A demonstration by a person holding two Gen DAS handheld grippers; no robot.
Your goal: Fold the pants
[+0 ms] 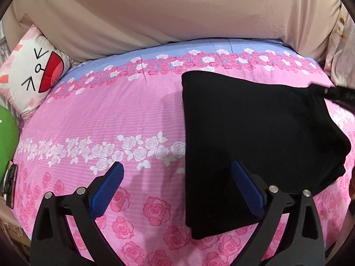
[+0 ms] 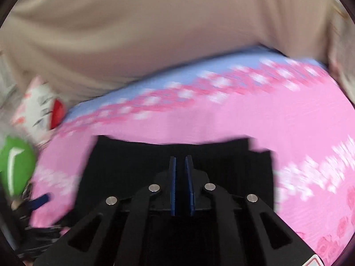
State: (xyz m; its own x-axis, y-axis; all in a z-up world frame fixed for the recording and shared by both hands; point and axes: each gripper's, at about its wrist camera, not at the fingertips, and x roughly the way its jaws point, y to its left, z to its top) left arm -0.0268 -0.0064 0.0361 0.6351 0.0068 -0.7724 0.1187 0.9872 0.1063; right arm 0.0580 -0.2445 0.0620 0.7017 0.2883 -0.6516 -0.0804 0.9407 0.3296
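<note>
The folded black fabric pants lie on the pink rose-print bedspread. The left hand-held gripper gapes wide above them, holding nothing; the right hand-held gripper stands narrow, a slim gap showing between its pads.

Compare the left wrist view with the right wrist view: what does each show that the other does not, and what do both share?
Left wrist only: the left gripper, blue fingers wide apart and holding nothing, and white roses sharply printed.
Right wrist only: the right gripper, fingers nearly closed, heavily blurred.
Both: folded black pants on the pink rose-print bedsheet, the cartoon-face pillow and the beige curtain.
</note>
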